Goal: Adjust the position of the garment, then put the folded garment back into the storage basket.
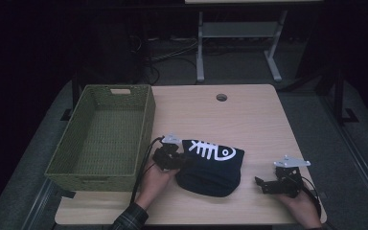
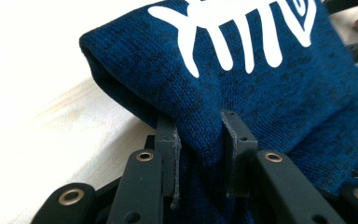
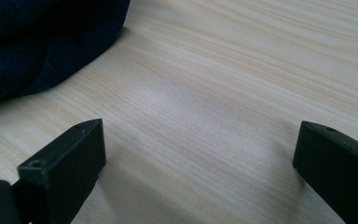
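Lying on the wooden table (image 1: 249, 120), just to the right of the green woven basket (image 1: 103, 136), is a folded dark blue knitted garment (image 1: 211, 167) with a white fish-skeleton print (image 1: 211, 150) on its upper side. The left gripper (image 1: 175, 160) sits between the basket and the garment, at the garment's left edge. In the left gripper view its two black jaws are clenched on a fold of the blue knit (image 2: 242, 93) (the cloth bulges out between the pads (image 2: 233, 140)). The right gripper (image 1: 268, 184) rests on the table on the far side of the garment from the basket, apart from the cloth. In the right gripper view its jaws stand wide and released, with bare wood (image 3: 205, 107) between them and the blue garment (image 3: 37, 42) off at the upper left corner. The basket has nothing visible inside.
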`<state>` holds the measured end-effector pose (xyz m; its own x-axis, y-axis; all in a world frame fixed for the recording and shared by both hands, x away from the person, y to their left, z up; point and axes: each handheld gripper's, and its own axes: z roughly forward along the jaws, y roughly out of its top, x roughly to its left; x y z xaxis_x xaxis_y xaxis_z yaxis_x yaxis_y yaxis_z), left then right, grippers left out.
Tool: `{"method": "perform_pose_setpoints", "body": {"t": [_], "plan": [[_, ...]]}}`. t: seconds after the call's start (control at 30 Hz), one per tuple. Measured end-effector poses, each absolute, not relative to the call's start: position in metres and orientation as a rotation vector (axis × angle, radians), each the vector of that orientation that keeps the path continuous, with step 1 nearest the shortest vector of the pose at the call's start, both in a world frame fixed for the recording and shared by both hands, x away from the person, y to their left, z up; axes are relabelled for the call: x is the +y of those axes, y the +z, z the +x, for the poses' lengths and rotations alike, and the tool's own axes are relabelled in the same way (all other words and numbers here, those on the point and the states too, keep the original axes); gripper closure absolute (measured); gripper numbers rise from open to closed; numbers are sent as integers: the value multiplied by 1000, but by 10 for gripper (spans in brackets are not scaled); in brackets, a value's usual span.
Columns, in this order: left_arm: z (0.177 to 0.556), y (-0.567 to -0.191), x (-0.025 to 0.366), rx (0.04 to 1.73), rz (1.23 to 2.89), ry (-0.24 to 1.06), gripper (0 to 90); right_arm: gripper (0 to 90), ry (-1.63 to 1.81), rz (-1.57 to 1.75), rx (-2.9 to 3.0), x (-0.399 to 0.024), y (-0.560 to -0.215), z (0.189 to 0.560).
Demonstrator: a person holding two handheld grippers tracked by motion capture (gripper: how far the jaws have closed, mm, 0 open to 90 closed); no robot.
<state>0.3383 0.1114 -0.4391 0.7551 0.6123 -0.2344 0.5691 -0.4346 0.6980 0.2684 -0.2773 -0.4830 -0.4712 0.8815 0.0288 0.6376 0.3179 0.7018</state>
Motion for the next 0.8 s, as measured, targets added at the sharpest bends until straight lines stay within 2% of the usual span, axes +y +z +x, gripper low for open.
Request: {"method": "perform_pose_setpoints", "body": {"t": [0.8], "plan": [[338,-402,115,832,2044,13,719,20,939,1356,2231,-277,-483,268]]}}
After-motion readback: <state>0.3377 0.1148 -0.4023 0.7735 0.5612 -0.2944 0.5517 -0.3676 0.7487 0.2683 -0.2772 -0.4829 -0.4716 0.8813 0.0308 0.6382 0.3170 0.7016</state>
